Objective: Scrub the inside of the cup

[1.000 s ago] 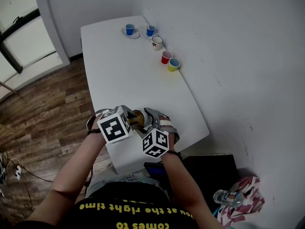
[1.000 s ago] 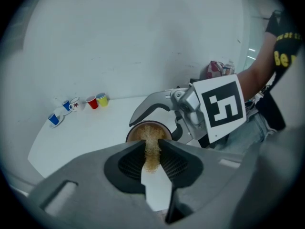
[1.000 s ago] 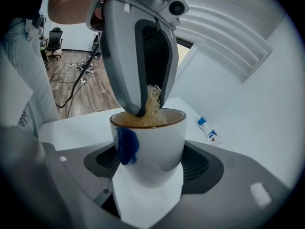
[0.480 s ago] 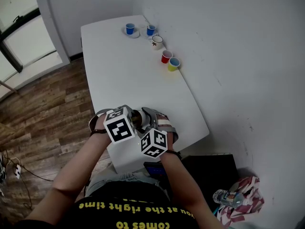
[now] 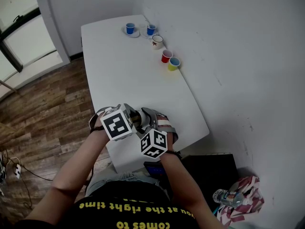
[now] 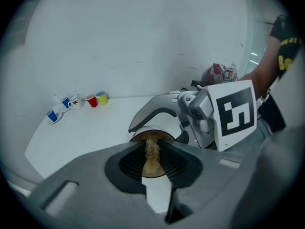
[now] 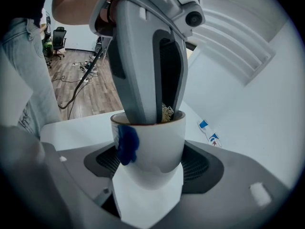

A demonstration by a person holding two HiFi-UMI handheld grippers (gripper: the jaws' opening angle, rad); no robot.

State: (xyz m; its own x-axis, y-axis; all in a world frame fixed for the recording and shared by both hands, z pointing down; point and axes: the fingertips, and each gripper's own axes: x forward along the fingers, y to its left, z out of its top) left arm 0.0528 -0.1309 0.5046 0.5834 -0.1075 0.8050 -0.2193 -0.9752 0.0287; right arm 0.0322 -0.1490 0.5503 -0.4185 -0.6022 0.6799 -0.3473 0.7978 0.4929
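My left gripper (image 6: pixel 152 161) is pinched shut on a tan, fibrous scrubber (image 6: pixel 152 148), and its tips reach down into the mouth of the white cup (image 7: pixel 155 138). The cup is at the near end of the table (image 5: pixel 124 66), close to its near edge. My right gripper (image 7: pixel 152 162) has its jaws wide and clamped on the cup's sides below the rim. I judge this as mid-scrub. The next move calls for working the scrubber round the inner wall and down to the bottom, with the right grip firm so the cup doesn't twist. I can't see the cup's inner floor, nor whether the scrubber touches the wall. In the head view the marker cubes cover most of the cup. I can't tell whether it rests on the table.
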